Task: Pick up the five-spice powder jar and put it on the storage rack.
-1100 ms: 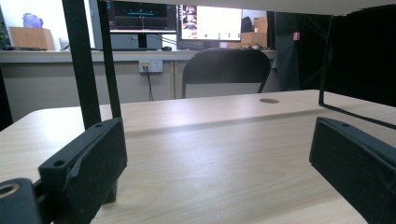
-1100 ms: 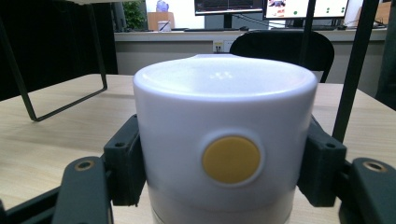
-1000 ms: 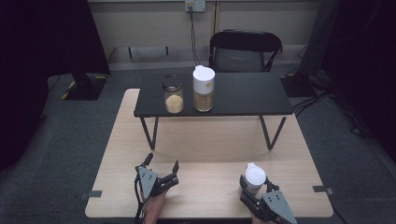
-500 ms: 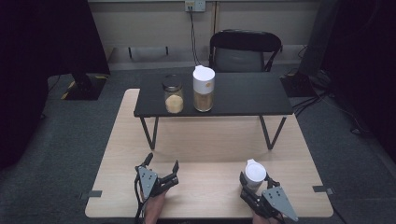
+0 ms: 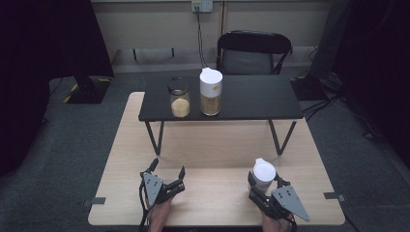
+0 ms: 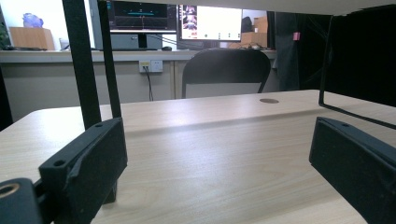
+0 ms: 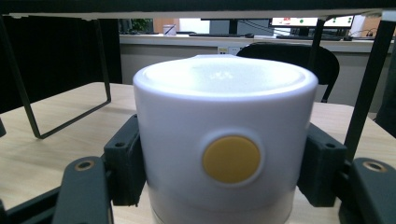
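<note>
L gripper [image 5: 168, 173] low, jaws wide apart, nothing btwn. R gripper [image 5: 263, 180] jaws clamped, hand under it at bottom edge.

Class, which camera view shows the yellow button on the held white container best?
The right gripper view: the yellow button faces the camera on the white container. In the high view the container appears from above, button hidden.

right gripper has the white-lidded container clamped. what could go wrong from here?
1. The right gripper grips the white-lidded container high, by its lid; if that lid is loose, the body might drop off.
2. The black shelf overhangs just beyond; raising the container forward could knock its edge or leg.
3. The spot beside the tall container and glass jar is tight; placing there could tip them.
</note>
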Motion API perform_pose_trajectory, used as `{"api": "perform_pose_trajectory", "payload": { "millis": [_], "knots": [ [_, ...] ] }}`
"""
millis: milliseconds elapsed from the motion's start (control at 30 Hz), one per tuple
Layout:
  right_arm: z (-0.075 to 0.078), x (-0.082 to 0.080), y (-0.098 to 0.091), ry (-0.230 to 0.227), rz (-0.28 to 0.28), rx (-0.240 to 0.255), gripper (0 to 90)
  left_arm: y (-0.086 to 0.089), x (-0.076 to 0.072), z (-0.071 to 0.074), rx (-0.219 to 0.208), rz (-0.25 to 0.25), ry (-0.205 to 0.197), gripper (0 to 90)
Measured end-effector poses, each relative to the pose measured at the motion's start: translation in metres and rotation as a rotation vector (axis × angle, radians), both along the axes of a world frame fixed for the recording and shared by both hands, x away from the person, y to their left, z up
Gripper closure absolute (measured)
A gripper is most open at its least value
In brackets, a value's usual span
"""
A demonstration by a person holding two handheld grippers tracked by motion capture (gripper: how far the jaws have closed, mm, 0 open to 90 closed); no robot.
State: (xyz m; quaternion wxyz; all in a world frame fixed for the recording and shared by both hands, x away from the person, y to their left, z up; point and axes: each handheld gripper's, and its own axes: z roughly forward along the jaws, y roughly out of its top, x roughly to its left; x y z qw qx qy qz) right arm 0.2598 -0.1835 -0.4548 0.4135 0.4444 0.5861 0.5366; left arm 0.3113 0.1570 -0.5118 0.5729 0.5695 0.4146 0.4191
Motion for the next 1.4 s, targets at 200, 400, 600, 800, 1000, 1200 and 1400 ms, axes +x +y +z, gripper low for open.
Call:
{"api": "perform_pose_trajectory", "payload": {
  "millis": [200,400,600,800,1000,1200,1400],
  "knots": [
    [0.009,0.003,0.000,-0.013,-0.004,0.016,30.3,0.000,0.000,0.000,0.000,0.001,0.000,3.6],
    [0.021,0.008,0.001,-0.019,-0.003,0.010,30.3,0.000,0.000,0.000,0.000,0.001,0.000,3.6],
    [0.029,0.013,0.002,-0.011,0.001,0.004,30.3,0.000,0.000,0.000,-0.001,0.001,0.000,3.6],
    [0.038,0.017,0.002,-0.014,0.000,0.005,30.2,0.000,0.000,0.000,0.000,0.001,0.000,3.6],
    [0.044,0.021,0.006,-0.018,0.009,0.009,30.2,0.000,0.000,0.000,0.000,0.001,0.000,3.5],
    [0.051,0.025,0.007,-0.013,0.014,0.014,30.2,0.000,0.000,0.000,0.000,0.001,0.000,3.5],
    [0.058,0.028,0.007,-0.009,0.019,0.011,30.2,0.000,0.000,0.000,0.000,0.001,0.000,3.6]
  ]
}}
